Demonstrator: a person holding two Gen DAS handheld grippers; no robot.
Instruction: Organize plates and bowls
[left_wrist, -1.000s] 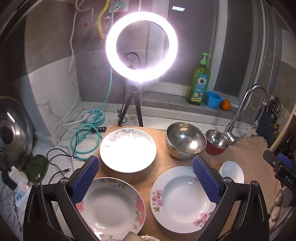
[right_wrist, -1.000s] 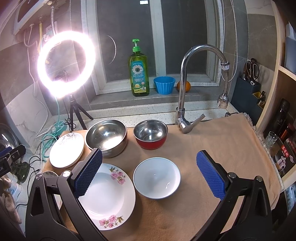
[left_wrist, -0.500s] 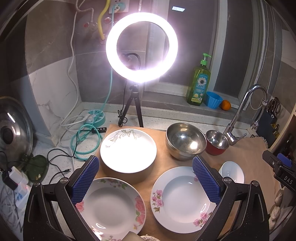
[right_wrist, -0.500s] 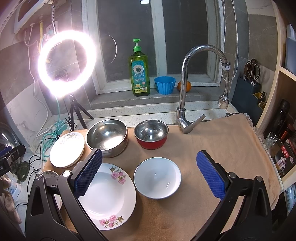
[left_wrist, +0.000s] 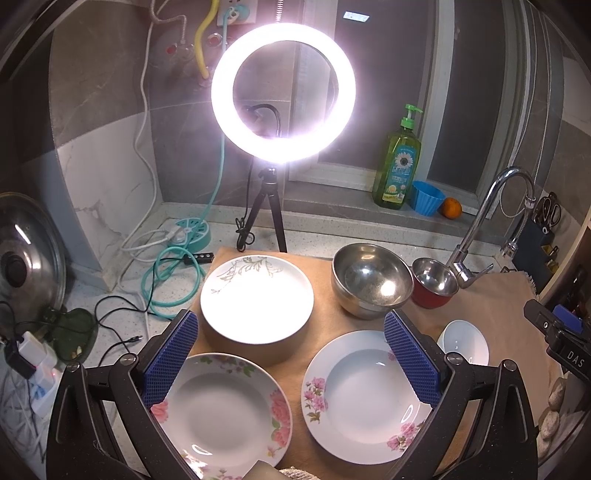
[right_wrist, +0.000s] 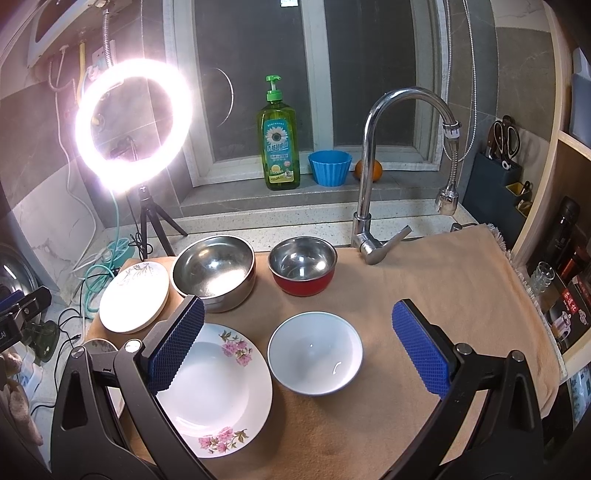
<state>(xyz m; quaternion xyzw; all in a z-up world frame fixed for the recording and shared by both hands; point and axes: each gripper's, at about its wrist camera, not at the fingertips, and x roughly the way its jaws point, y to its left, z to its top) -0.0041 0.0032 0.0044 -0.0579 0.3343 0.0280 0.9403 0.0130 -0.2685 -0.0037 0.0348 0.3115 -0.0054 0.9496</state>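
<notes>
Cloth, tan and soft, is spread over the desk and carries all the crockery. Three plates are laid at its left side: a leaf-patterned plate at the back, raised on a round stand, a pink-flowered plate at the front left edge, and a second flowered plate beside it, apart from both. Behind them a large steel bowl is set just beside a smaller red-sided steel bowl, and a white bowl sits alone in front, near the flowered plate but not touching it.

Nothing has yet been stacked, so the task is judged to be at its start. The left gripper is held above the plates with its fingers spread wide and nothing between them; the right gripper is likewise wide apart and empty above the white bowl.

Slips are the main risk: glazed rims may slide from the ribbed pads if gripped too shallowly, and the front left plate, close to the cloth's edge, could be knocked off. The raised plate could be tipped from its stand by a careless approach.
</notes>
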